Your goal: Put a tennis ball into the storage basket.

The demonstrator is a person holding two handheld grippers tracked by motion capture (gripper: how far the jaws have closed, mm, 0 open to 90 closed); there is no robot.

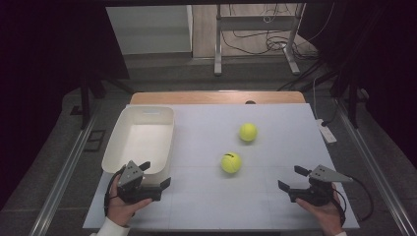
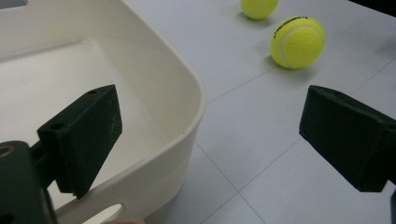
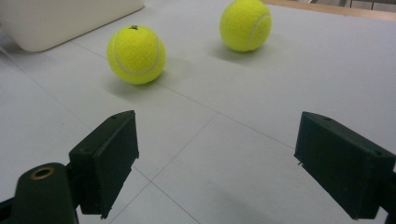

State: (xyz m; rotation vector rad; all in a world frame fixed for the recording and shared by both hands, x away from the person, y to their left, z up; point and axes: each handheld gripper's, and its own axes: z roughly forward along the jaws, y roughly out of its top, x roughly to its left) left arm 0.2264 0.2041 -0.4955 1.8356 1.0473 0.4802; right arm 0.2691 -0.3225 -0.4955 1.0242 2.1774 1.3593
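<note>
Two yellow tennis balls lie on the white table: the near ball (image 1: 231, 162) (image 2: 297, 42) (image 3: 136, 54) at the middle, the far ball (image 1: 248, 132) (image 2: 259, 8) (image 3: 245, 24) a little beyond and to its right. A white plastic bin (image 1: 139, 140) (image 2: 154, 84) stands empty at the left. My left gripper (image 1: 155, 175) (image 2: 210, 144) rests at the bin's near right corner, jaws wide open with nothing between them, one jaw over the bin's rim. My right gripper (image 1: 291, 178) (image 3: 229, 163) sits at the table's near right, open and empty, pointing toward the balls.
The table's wooden far edge (image 1: 216, 97) runs behind the white surface. A white remote-like device (image 1: 326, 131) lies at the right edge. Metal frame legs (image 1: 218, 44) and cables stand on the floor beyond. A hand (image 1: 123, 209) holds each gripper at the near edge.
</note>
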